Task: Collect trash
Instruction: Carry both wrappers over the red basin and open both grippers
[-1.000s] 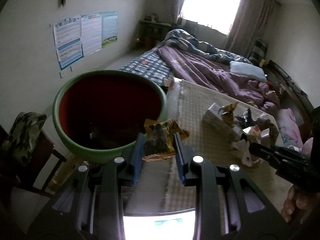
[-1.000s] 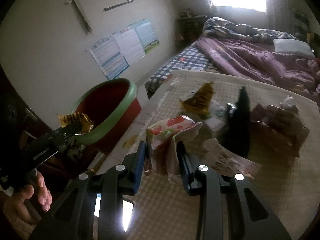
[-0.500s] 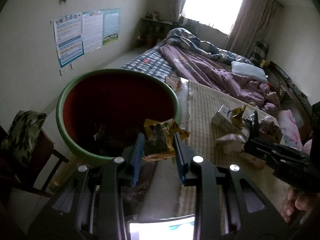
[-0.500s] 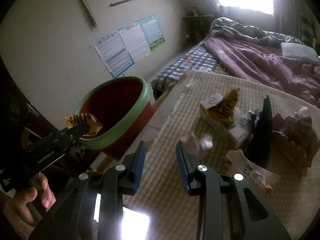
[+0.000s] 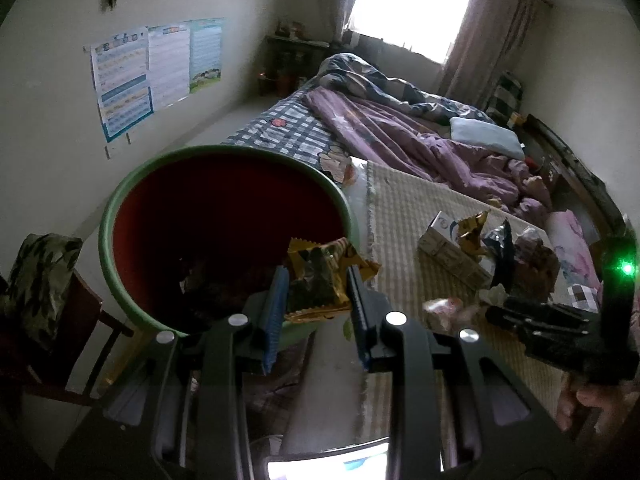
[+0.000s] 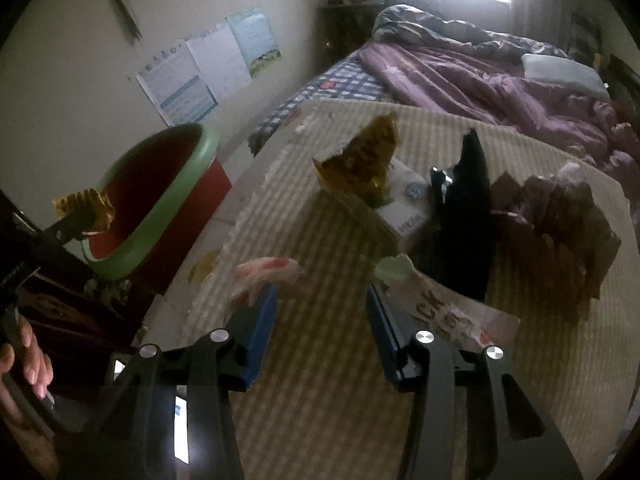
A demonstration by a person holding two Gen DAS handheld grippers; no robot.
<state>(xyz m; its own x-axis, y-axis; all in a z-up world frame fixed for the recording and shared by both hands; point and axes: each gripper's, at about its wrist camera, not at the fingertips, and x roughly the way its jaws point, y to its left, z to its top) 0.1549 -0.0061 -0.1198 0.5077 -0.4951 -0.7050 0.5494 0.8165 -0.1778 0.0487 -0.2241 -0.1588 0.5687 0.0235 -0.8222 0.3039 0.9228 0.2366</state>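
Left gripper (image 5: pixel 316 292): closed on gold snack wrapper (image 5: pixel 320 280), clamped between the blue pads and standing up out of them. Held above the near right rim of the red bin (image 5: pixel 224 152), green-edged, dark litter inside. Wrapper crumpled; long axis roughly across the jaws, corners sticking out left and right. Gripper tilted down, aimed toward the bin.

Right gripper (image 6: pixel 320 312): jaws opening, nothing pressed between the pads. Pink-and-white wrapper (image 6: pixel 266 274) blurred, at the tip of the left finger, over the woven mat (image 6: pixel 320 400). Whether touching the pad: cannot tell. Long axis roughly left to right. Gripper pitched down over the mat.

Remaining litter farther on the mat: gold bag (image 6: pixel 364 160) upright on a white box (image 6: pixel 404 216), black bag (image 6: pixel 468 208) right of it, printed paper (image 6: pixel 448 312) near the right finger. Hand (image 6: pixel 28 356) on the other gripper's handle, far left.
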